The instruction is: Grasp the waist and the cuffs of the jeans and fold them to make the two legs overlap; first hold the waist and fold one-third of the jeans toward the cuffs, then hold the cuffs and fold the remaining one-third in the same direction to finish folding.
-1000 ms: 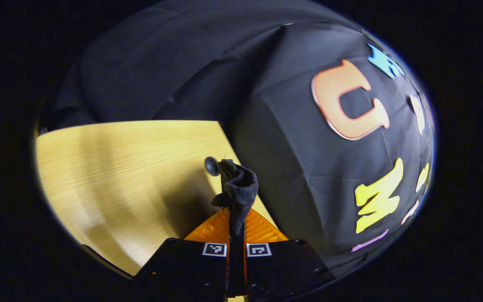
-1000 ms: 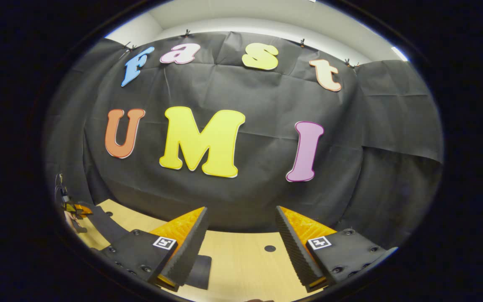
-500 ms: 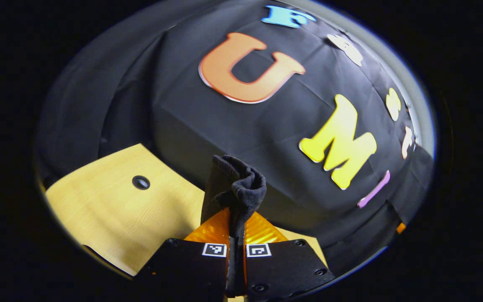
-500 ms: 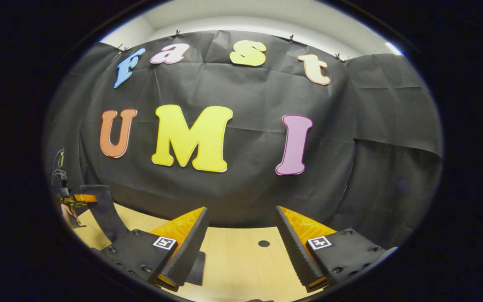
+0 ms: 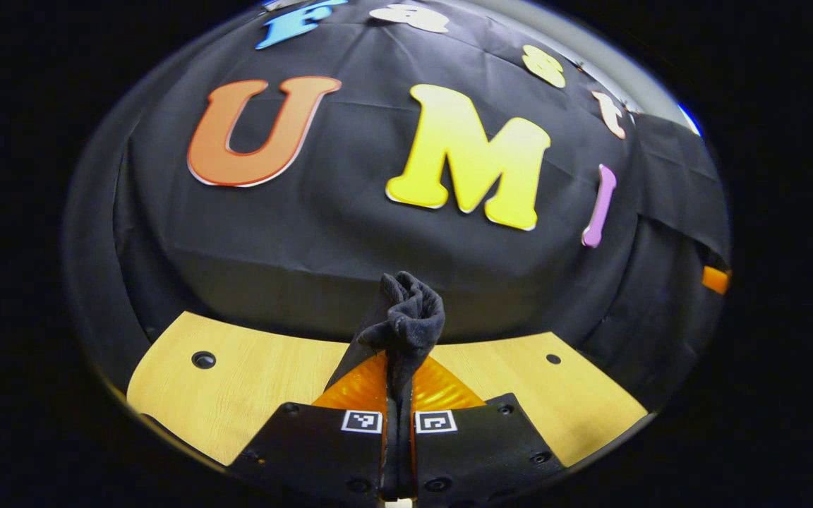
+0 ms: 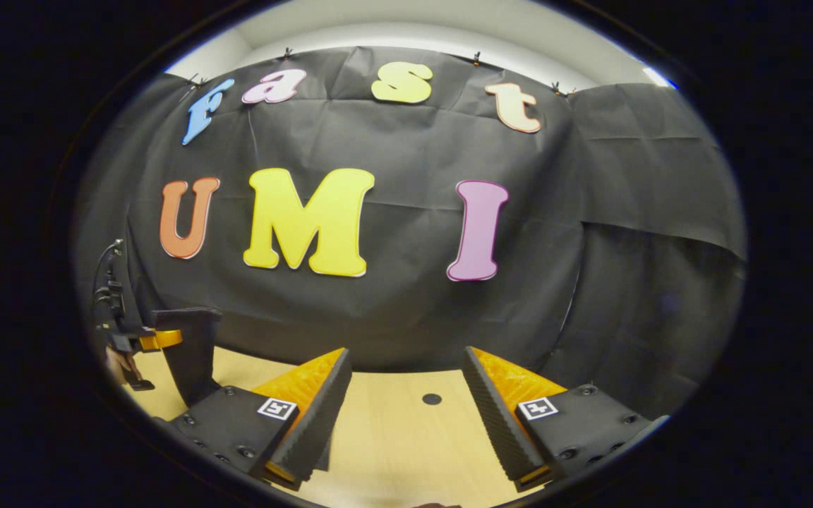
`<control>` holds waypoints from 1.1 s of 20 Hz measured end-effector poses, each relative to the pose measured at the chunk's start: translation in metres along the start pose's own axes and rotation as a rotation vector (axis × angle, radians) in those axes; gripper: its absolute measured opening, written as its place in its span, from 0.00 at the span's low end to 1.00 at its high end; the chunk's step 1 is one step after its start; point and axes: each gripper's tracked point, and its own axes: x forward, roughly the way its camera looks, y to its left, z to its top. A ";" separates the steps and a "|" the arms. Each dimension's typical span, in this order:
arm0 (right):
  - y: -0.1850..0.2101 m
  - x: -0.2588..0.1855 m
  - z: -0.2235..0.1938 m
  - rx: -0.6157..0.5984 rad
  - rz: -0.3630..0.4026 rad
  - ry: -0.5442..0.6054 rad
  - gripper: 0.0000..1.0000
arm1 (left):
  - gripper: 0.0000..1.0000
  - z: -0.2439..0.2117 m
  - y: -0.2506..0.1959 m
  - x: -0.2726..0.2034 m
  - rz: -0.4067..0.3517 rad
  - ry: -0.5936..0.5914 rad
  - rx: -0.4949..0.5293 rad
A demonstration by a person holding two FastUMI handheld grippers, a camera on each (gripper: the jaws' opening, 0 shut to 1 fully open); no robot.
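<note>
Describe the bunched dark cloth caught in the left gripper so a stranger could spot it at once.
Start at the pale wooden table under the black booth wall. At its near edge the left gripper stands shut, and a wad of dark jeans fabric pokes up from between its fingers. It is the one soft, crumpled lump there; the table's other dark marks are flat round holes.
</note>
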 end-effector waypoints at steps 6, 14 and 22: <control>-0.033 -0.010 -0.011 0.036 -0.062 0.018 0.97 | 0.03 -0.053 -0.083 0.016 -0.113 0.102 0.161; -0.051 -0.016 -0.028 0.069 -0.088 0.053 0.98 | 0.03 -0.188 -0.136 0.038 -0.165 0.329 0.471; -0.056 -0.010 -0.040 0.086 -0.083 0.085 0.98 | 0.04 -0.225 -0.134 0.042 -0.159 0.368 0.622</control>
